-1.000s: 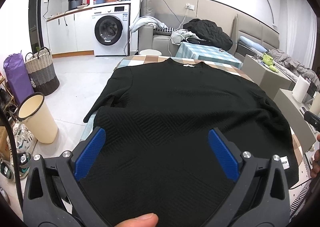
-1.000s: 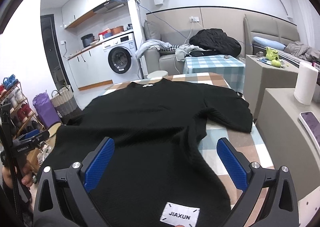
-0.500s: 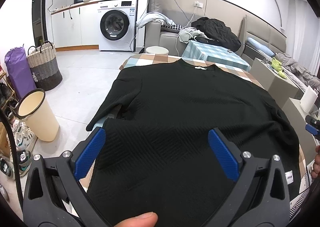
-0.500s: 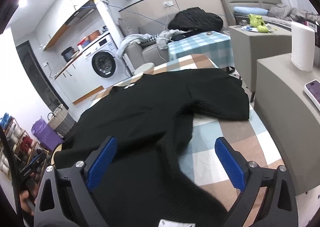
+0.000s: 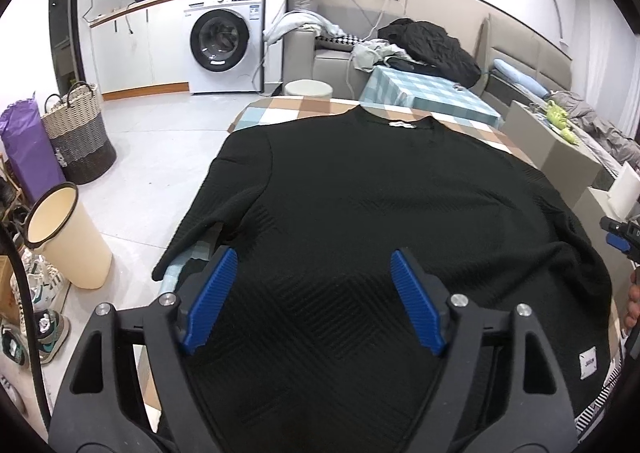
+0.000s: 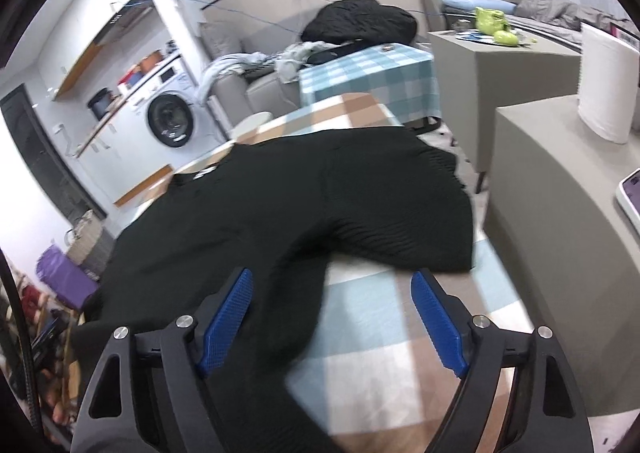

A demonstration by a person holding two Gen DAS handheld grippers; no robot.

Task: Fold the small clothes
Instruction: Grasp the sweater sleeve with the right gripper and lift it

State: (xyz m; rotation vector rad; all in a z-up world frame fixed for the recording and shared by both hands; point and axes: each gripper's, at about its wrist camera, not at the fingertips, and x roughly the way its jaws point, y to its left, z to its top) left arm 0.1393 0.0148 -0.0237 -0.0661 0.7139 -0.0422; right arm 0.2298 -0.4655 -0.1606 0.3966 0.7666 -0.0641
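Sweater (image 5: 380, 213), black, lies flat on checkered tablecloth (image 6: 400, 325), neck toward far end, covering most of it. Washing machine (image 5: 226, 45) at back, door shut, contents not visible. Woven basket (image 5: 78, 133) on floor w/ purple bag (image 5: 28, 149) beside; cream bin (image 5: 68, 237) near table's left edge, inside looks bare. Left gripper (image 5: 314, 301) over hem, fingers spread wide, holding nothing. Right gripper (image 6: 334, 323) over sweater's right side & cloth, also spread apart, nothing between.
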